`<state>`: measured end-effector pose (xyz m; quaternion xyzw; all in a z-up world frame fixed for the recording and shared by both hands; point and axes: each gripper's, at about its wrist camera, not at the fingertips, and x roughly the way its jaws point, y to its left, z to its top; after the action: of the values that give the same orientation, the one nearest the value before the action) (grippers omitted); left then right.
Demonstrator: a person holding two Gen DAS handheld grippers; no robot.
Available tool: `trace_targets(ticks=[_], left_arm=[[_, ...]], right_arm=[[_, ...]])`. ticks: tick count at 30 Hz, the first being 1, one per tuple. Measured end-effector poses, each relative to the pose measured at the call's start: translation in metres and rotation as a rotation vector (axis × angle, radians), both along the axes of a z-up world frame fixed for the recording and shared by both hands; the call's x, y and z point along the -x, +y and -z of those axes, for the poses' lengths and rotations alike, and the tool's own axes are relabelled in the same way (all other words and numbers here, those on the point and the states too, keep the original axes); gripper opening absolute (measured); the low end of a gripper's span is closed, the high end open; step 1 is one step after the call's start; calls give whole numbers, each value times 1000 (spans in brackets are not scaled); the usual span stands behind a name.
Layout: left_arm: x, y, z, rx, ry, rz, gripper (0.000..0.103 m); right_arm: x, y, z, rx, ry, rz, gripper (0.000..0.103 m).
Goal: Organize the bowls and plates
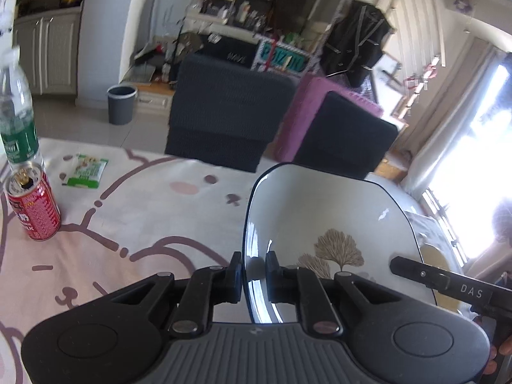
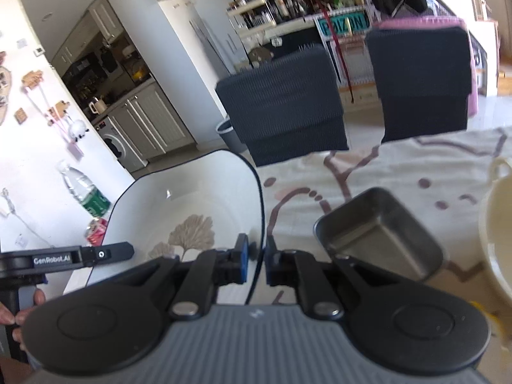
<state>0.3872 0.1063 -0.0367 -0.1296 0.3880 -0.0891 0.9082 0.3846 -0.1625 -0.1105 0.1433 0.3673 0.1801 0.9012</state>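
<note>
Plate point(image 1: 326, 220) clamped at opposite rims by left gripper point(image 1: 254, 275) and right gripper point(image 2: 257, 264) fingers.

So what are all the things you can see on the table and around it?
plate: one, white with dark rim and tan tree picture, held by both grippers at opposite edges
metal tray: one, silver, on the tablecloth
cream dish: one, right edge of the right view
soda can: one, red, left side of table
water bottle: one, clear with green label, behind the can
snack packet: one, green and white, lying flat
tablecloth: one, pink with cartoon lines
chairs: two, dark, behind the table
bin: one, grey, on floor
left gripper: black, shut on plate
right gripper: black, shut on plate
</note>
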Motion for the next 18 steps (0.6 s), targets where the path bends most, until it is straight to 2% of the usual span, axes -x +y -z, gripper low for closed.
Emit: trace_targets(ticks=[4,9,13,18], left_arm=[[36,-23,-22,-11,-32,23,14],[84,-42,-34,24,-44,39,14],[122,-58,-32,44,-44,61,14],[159,-69,-17,85,-17,76,14]], right_arm=[[36,-22,-22,-10,-7,29,12],[86,-45,-39,10,-37,42,12],[126,-63,-42,23,-42,57,12],[164,-82,-40,24,-21,91,11]])
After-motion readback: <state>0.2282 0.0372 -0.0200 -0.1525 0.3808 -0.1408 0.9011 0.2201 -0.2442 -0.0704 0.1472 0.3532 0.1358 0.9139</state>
